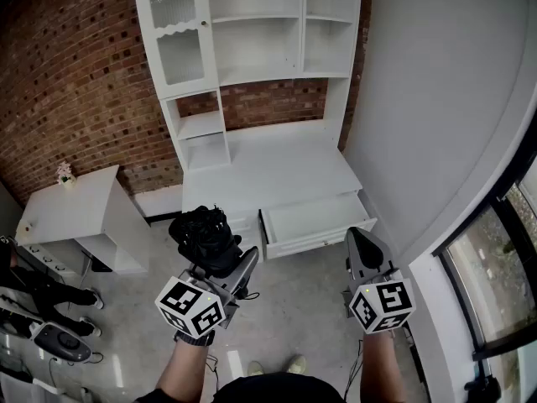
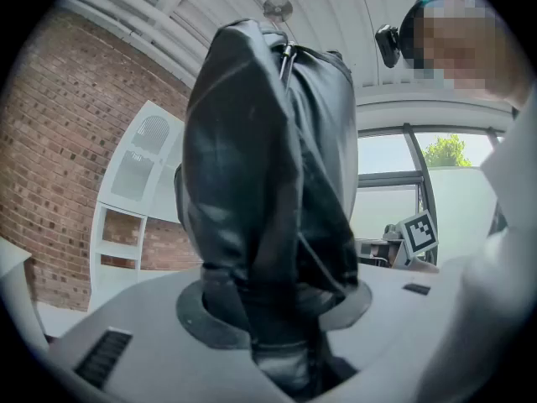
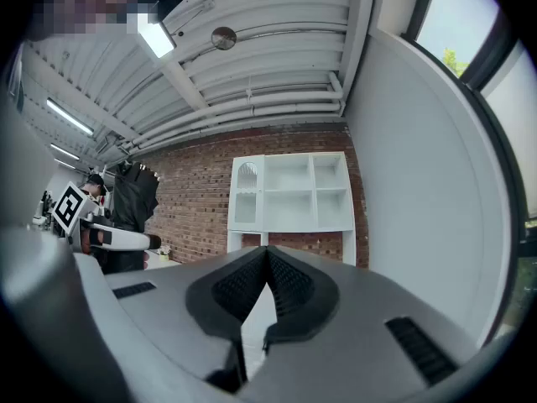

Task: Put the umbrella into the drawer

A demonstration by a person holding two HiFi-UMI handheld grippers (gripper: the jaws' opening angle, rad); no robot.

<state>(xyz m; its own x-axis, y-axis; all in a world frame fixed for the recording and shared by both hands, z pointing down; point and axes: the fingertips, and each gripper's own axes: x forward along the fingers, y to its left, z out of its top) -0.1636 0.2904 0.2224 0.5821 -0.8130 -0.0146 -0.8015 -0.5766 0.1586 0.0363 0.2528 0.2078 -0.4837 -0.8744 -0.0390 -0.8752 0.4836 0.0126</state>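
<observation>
A black folded umbrella [image 1: 201, 235] stands up out of my left gripper [image 1: 225, 267], which is shut on its lower end. In the left gripper view the umbrella [image 2: 268, 183] fills the middle of the picture, clamped between the jaws. The white desk's drawer [image 1: 323, 242] stands pulled out, just ahead of the grippers and between them. My right gripper [image 1: 359, 240] hovers to the right of the drawer's front; it is shut with nothing in it, and its fingertips [image 3: 267, 252] meet. Its view shows the left gripper with the umbrella [image 3: 134, 193] at the far left.
A white desk with a shelf hutch [image 1: 252, 49] stands against a brick wall. A low white side table [image 1: 75, 212] with a small flower pot [image 1: 65, 173] is at the left. A white wall and a window [image 1: 495, 259] close the right side. Equipment [image 1: 54, 340] lies on the floor at the left.
</observation>
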